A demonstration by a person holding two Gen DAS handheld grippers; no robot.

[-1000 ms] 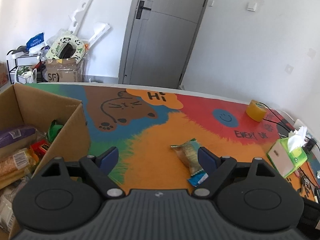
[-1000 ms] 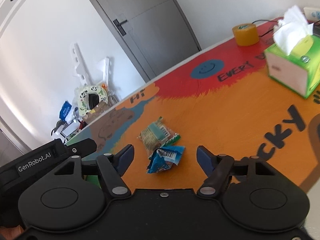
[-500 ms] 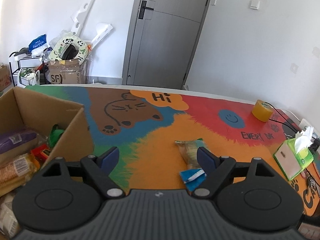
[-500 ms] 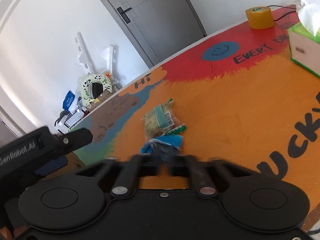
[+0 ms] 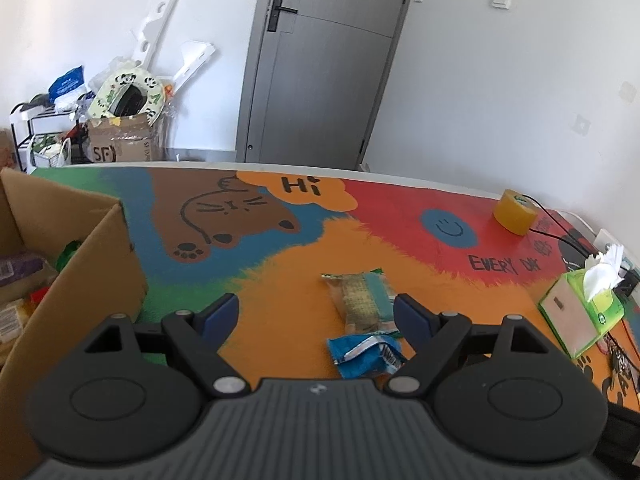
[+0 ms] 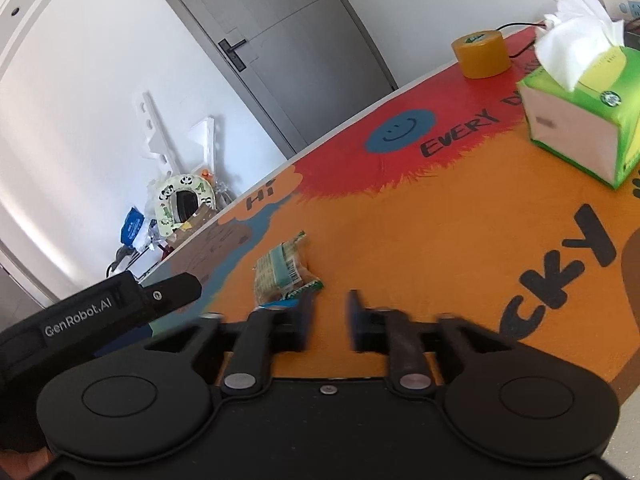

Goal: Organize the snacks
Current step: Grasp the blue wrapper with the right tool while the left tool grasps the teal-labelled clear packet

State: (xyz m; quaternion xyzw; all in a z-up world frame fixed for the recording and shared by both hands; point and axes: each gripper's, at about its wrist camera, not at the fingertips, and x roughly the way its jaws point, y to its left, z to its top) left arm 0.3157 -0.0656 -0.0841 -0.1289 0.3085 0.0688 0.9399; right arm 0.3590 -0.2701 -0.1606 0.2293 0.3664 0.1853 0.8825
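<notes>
A green cracker packet [image 5: 362, 300] and a crumpled blue snack packet [image 5: 366, 354] lie on the orange part of the colourful table mat. My left gripper [image 5: 316, 314] is open above the mat, just left of both packets. In the right wrist view the cracker packet [image 6: 282, 270] lies ahead; only a sliver of the blue packet [image 6: 280, 304] shows by the left finger. My right gripper [image 6: 330, 318] has its jaws partly apart and blurred, with nothing between them. A cardboard box [image 5: 92, 256] with several snacks stands at the left.
A green tissue box [image 5: 580, 312] stands at the right, also in the right wrist view [image 6: 580, 116]. A yellow tape roll [image 5: 514, 212] and black cables lie at the far right. The left gripper's body [image 6: 104, 312] shows at the right wrist view's left. Clutter stands on the floor beyond the table.
My right gripper closed over the blue packet, then partly reopened with nothing between its fingers. The left gripper stayed open while its view shifted a little.
</notes>
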